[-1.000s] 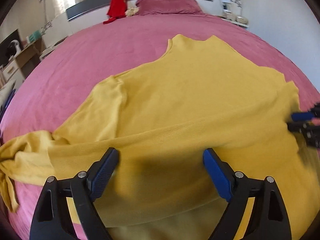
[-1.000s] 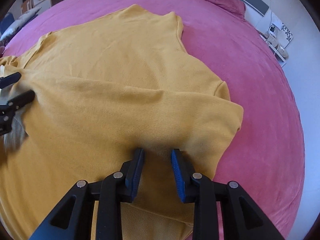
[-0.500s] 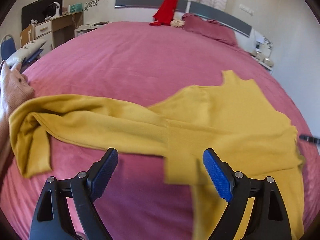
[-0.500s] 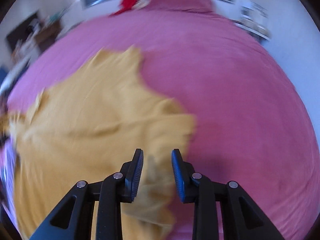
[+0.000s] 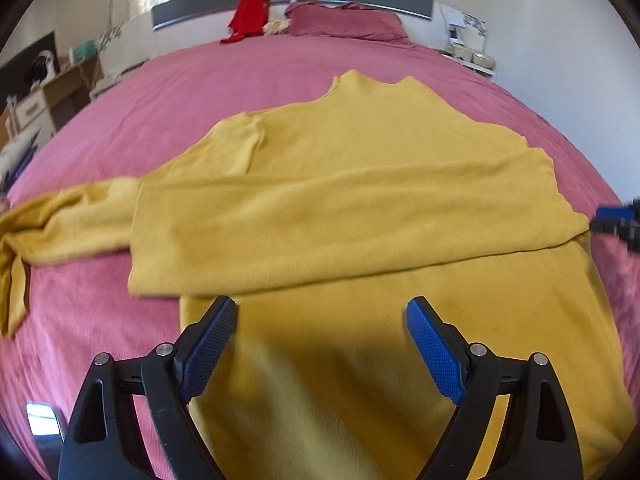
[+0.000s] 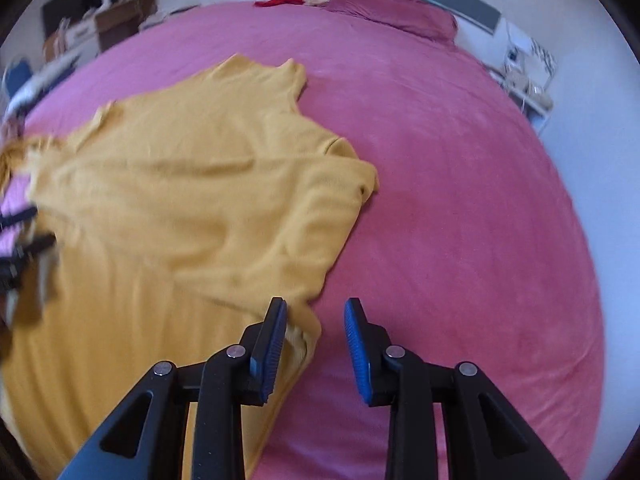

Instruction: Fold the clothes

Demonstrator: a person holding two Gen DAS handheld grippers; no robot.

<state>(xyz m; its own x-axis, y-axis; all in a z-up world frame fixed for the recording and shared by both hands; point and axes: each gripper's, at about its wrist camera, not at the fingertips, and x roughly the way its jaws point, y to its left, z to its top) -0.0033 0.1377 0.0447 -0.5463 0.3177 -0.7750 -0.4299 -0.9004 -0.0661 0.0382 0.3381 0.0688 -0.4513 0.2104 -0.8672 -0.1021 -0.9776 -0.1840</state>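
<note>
A yellow long-sleeved sweater (image 5: pixel 360 152) lies flat on the pink bed (image 5: pixel 192 80), collar toward the headboard. One sleeve (image 5: pixel 320 232) is folded across its body; the other sleeve (image 5: pixel 60 216) trails off to the left. My left gripper (image 5: pixel 322 308) hovers open and wide over the lower body, holding nothing. My right gripper (image 6: pixel 316 308) is narrowly open at the sweater's (image 6: pixel 180 184) right edge, with bedcover and a bit of yellow hem in the gap. Each gripper shows at the edge of the other's view: the right gripper (image 5: pixel 616 222) and the left gripper (image 6: pixel 24 236).
A pink pillow (image 5: pixel 344 24) and a red garment (image 5: pixel 250 8) lie by the grey headboard. A nightstand (image 5: pixel 472 56) stands at the far right, a desk (image 5: pixel 48 88) at the left. Bare bedcover (image 6: pixel 460 200) spreads right of the sweater.
The left view swung left toward the trailing sleeve, then back over the sweater's body. My right gripper moved from over the folded sleeve to the sweater's right edge. Both gaps look unchanged.
</note>
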